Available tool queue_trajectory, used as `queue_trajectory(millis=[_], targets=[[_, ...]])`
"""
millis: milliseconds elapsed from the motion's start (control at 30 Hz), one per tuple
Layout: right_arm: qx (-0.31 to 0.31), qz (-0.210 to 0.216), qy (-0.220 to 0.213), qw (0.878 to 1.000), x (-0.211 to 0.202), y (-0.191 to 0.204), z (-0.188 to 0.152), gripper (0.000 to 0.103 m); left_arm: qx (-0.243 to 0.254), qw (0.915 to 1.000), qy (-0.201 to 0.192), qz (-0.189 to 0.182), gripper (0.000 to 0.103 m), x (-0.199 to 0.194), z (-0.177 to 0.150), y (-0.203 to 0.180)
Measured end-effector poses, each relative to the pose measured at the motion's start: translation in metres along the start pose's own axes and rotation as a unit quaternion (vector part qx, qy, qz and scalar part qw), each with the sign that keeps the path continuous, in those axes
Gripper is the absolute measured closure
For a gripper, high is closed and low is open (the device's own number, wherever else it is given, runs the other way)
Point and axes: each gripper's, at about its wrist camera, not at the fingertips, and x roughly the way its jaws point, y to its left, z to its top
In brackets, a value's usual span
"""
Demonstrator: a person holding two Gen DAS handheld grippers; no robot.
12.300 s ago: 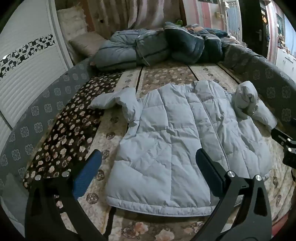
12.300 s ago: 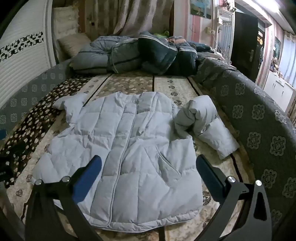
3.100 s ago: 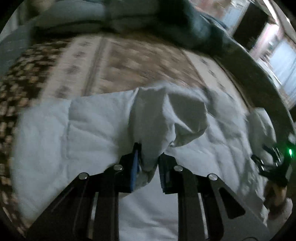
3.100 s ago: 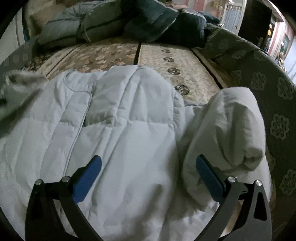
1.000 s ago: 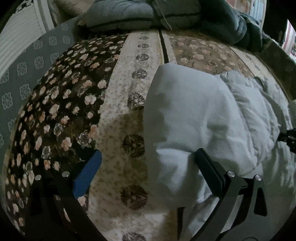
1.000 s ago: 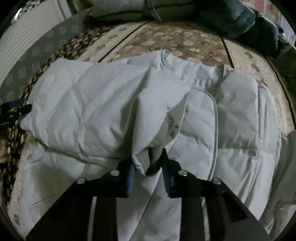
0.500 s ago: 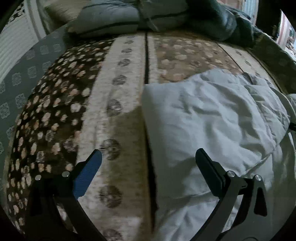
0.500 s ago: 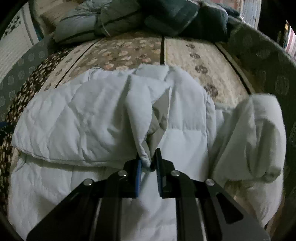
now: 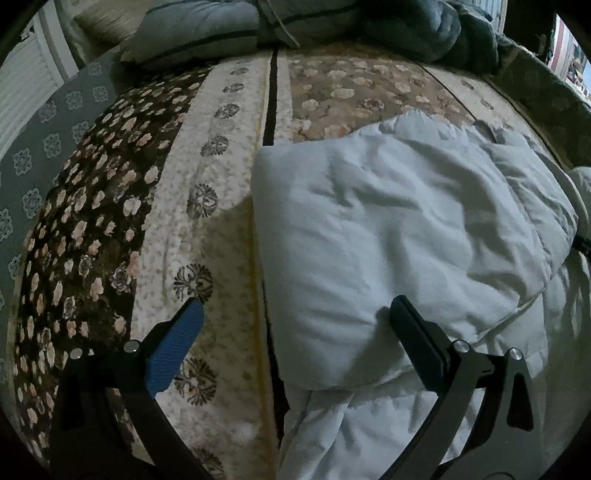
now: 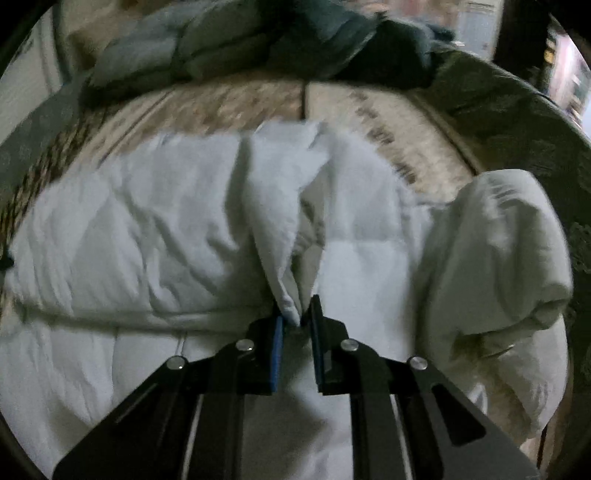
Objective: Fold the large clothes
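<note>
A pale blue padded jacket (image 10: 155, 236) lies spread across the flowered bed cover (image 9: 207, 192), taking up most of the near half of the bed. One side of it is folded over onto the body, so a thick doubled panel sits on top with a rounded fold along its outer edge.

The right gripper (image 10: 295, 323) points steeply down at the middle of the jacket. Its jaws are pinched tight on a narrow bunch of the jacket's cloth, which rises from between the blue pads (image 10: 276, 343) in a peaked ridge and runs away toward the collar end. The view from that gripper is smeared, so finer detail of the cloth is hard to make out. To its right the jacket's sleeve (image 10: 502, 251) is bunched in a fat rolled lump, lying against the grey patterned cushion (image 10: 517, 129) that borders the bed.

The left gripper (image 9: 295, 321) hangs over the jacket's folded edge with its jaws spread wide and nothing gripped: one finger with a blue pad (image 9: 173, 343) stands over the bare bed cover, the other over the puffy folded panel, with the fold between them.

At the head of the bed lies a pile of grey and dark green quilts (image 9: 258, 26).
</note>
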Motion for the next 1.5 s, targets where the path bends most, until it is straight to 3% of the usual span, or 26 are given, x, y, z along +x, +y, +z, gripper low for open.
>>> queue_trajectory(millis=[100,233,267,300,367,500,867,933,1000,1167,1400,1500], targets=[[0.025,-0.021,-0.014,0.999,-0.004,-0.021,0.002,0.092,-0.005,0.9999,-0.011,-0.012,0.003,-0.011,0.0,0.002],[0.047,-0.037,0.016,0.998,0.011,-0.051,-0.011,0.092,0.004,0.9998,-0.014,-0.01,0.003,-0.011,-0.002,-0.003],[0.047,-0.043,0.026,0.998,0.017,-0.054,-0.017,0.094,0.004,0.9999,-0.009,-0.009,0.003,-0.007,-0.003,-0.005],[0.042,-0.054,0.035,0.997,0.023,-0.055,-0.024,0.102,0.004,0.9999,-0.005,-0.009,0.003,-0.005,-0.004,-0.006],[0.041,-0.069,0.051,0.995,0.033,-0.058,-0.034,0.103,0.0,0.9998,0.001,-0.018,0.003,0.0,-0.006,-0.007],[0.078,-0.022,0.055,0.995,0.027,-0.077,-0.041,0.1,0.0,0.9998,0.001,-0.019,0.003,-0.001,-0.008,-0.011],[0.103,-0.001,0.062,0.993,-0.003,-0.076,-0.071,0.097,-0.007,0.9985,0.01,-0.053,0.003,-0.016,-0.036,-0.03],[0.102,-0.002,0.06,0.993,-0.009,-0.072,-0.076,0.089,-0.004,0.9983,0.009,-0.057,0.003,-0.022,-0.044,-0.035],[0.094,-0.002,0.053,0.994,-0.017,-0.066,-0.077,0.068,-0.002,0.9984,0.008,-0.056,0.003,-0.03,-0.051,-0.04],[0.07,0.012,0.026,0.997,-0.046,-0.056,-0.076,0.05,-0.007,0.9991,0.011,-0.039,0.003,-0.054,-0.061,-0.049],[0.053,0.043,0.014,0.998,-0.088,-0.055,-0.089,0.049,-0.062,0.9977,0.017,-0.024,0.003,-0.106,-0.074,-0.053],[0.042,0.062,0.005,0.997,-0.106,-0.055,-0.091,0.047,-0.061,0.998,0.015,0.006,0.003,-0.131,-0.087,-0.062]])
